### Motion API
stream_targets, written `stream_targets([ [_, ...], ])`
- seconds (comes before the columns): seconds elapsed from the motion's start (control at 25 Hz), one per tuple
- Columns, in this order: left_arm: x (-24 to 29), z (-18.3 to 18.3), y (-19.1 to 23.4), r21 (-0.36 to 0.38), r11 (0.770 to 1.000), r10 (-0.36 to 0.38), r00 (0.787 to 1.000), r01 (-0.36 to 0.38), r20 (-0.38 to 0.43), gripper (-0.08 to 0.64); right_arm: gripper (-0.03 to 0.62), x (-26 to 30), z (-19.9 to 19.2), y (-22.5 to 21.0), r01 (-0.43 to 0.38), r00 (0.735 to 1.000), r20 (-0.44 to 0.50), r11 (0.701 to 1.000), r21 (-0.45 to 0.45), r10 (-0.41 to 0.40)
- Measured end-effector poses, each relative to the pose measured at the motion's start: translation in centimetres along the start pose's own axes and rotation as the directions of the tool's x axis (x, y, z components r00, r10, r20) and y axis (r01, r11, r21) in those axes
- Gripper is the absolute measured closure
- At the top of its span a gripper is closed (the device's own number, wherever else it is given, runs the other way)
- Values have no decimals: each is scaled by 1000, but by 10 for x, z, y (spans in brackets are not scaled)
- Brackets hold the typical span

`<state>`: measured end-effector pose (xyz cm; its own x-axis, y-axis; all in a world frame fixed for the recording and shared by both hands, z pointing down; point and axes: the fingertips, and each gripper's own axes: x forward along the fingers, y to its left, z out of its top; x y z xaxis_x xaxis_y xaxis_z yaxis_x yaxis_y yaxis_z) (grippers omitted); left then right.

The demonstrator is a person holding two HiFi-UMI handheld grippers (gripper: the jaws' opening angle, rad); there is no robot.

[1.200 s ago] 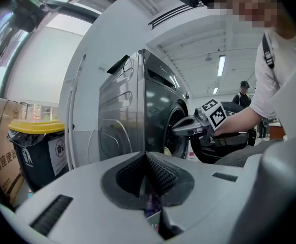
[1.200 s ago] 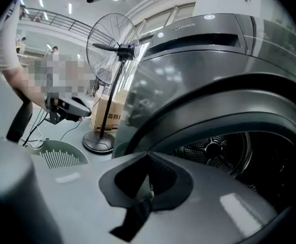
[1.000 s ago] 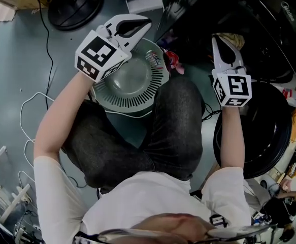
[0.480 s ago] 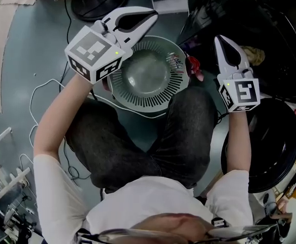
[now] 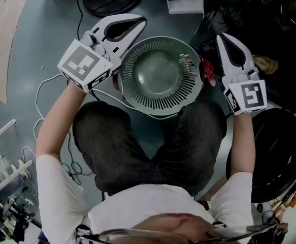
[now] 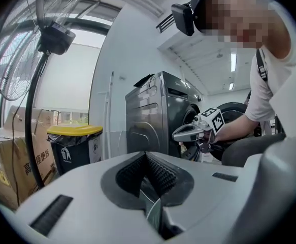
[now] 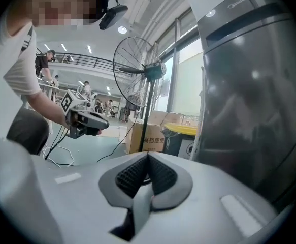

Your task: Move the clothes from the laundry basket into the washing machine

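- Plainly, the laundry basket (image 5: 153, 103) stands on the floor (image 5: 46, 44) in front of the person's knees (image 5: 137, 146). Its bare bottom shows, and I can make out no clothes in it, only a small patterned patch on the inner wall that may be just a label
- A tan garment (image 5: 267, 64) lies in the dark area at the right, seemingly at the mouth of the washing machine (image 6: 153, 116), so the load looks all but moved
- The left claw (image 5: 137, 24) is closed with nothing between its ribbed pads, and it hovers just beside the basket's upper left rim
- The right claw (image 5: 224, 38) is likewise closed and empty, just beside the right rim and near a small red thing (image 5: 207, 71) I cannot identify
- Both claws point away from the person, close to level and tipped a little down, with a forearm reaching out on either side of the legs
- To do this step well, I would check the patterned patch first. If it is cloth, open one claw wide before dipping in, pinch at a fold and lift clear of the slats
- Then push the tan garment well into the drum, clear of the open door (image 5: 274, 151), so it cannot slip back out
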<state>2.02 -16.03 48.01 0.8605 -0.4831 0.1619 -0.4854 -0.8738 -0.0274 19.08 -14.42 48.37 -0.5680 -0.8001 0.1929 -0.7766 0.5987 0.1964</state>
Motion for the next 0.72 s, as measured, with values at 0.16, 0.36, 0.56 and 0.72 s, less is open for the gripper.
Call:
stream_targets([
  [0.16,-7,-18,8,11,1000,23,1000,-23,7,554,581,20,-13,16,-52,999,-15,999,-7,52],
  [0.36,-6,-53,5,-3,1000,30,999,-30,-31,554,581,37,-32,30,-91,995,-31,996,-17,91],
  [0.56,-8,-74,4,-7,999,40,998,-41,-55,554,581,49,-47,38,-115,992,-45,993,-10,115],
  [0.72,-11,-73,4,1,999,42,997,-42,-60,554,581,52,-49,39,-112,993,-43,994,2,112],
])
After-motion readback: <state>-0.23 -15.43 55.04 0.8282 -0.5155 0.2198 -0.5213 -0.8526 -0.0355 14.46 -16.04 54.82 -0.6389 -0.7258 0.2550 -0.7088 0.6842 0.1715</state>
